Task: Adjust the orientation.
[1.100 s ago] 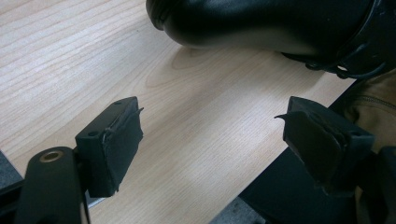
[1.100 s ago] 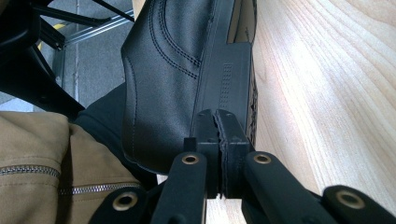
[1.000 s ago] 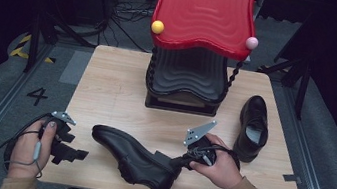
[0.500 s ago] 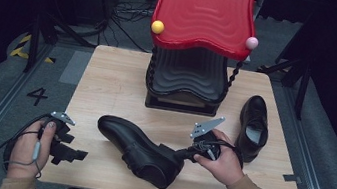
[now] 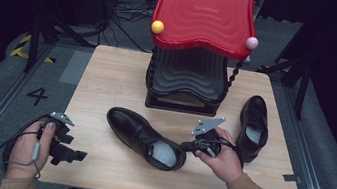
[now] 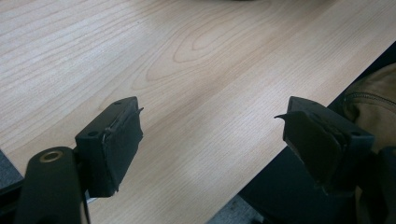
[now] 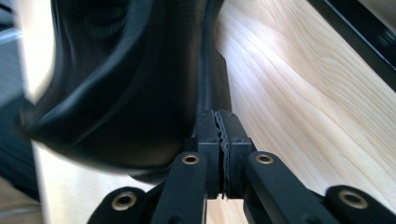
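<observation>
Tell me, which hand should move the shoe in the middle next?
The right. Its gripper is already shut on the heel rim of the middle shoe. The left gripper hangs open over the table's near left corner, apart from both shoes.

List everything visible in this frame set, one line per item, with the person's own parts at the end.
shoe held at the heel: 1, black, table centre, toe pointing far-left
second shoe: 1, black, right side of table
shoe rack: 1, black with red wavy top, far centre
balls on the rack: 2, yellow and pink, at the top's front corners
table: 1, light wood
left gripper: 1, black, open, near-left edge
right gripper: 1, black, shut on the shoe's heel rim
</observation>
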A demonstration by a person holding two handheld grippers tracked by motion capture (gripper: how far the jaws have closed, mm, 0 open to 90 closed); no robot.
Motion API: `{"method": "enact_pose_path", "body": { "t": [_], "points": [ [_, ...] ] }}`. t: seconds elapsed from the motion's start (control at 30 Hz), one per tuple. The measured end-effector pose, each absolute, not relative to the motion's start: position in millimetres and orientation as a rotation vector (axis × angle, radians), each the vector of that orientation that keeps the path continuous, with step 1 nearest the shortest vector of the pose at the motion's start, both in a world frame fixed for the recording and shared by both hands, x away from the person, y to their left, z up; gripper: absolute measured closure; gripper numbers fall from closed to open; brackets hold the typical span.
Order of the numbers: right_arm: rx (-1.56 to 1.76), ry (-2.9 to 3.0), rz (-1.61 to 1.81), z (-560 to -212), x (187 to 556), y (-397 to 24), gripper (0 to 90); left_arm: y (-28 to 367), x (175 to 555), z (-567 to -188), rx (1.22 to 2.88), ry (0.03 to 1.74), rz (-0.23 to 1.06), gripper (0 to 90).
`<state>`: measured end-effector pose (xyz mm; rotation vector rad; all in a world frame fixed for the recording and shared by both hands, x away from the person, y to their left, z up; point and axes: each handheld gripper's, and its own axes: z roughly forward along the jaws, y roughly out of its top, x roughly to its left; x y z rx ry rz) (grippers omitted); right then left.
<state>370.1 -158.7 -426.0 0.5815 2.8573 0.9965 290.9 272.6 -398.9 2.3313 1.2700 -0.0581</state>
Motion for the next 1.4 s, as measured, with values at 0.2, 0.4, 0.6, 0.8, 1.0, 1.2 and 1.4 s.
{"method": "enact_pose_path", "body": {
  "t": [0.2, 0.4, 0.6, 0.8, 1.0, 1.2, 1.4],
  "points": [
    [0.681, 2.894, 0.931, -445, 381, -163, 79.8, 274, 291, -399, 2.326, 1.272, -0.056, 20.2],
    [0.718, 2.867, 0.958, -440, 381, -169, 73.3, 272, 295, -396, 2.331, 1.26, -0.051, 20.1],
    [0.702, 2.839, 0.995, -423, 376, -176, 71.0, 270, 297, -394, 2.332, 1.249, -0.049, 20.1],
    [0.509, 2.849, 1.056, -383, 361, -171, 66.6, 267, 297, -393, 2.343, 1.238, -0.05, 20.0],
    [0.315, 2.947, 0.974, -366, 346, -146, 62.7, 265, 297, -392, 2.352, 1.235, -0.049, 20.1],
    [0.188, 3.05, 0.868, -378, 345, -118, 57.3, 266, 297, -391, 2.354, 1.225, -0.047, 20.0],
    [0.172, 3.113, 0.768, -402, 351, -102, 59.2, 268, 296, -392, 2.345, 1.23, -0.052, 20.0]
  ]
}}
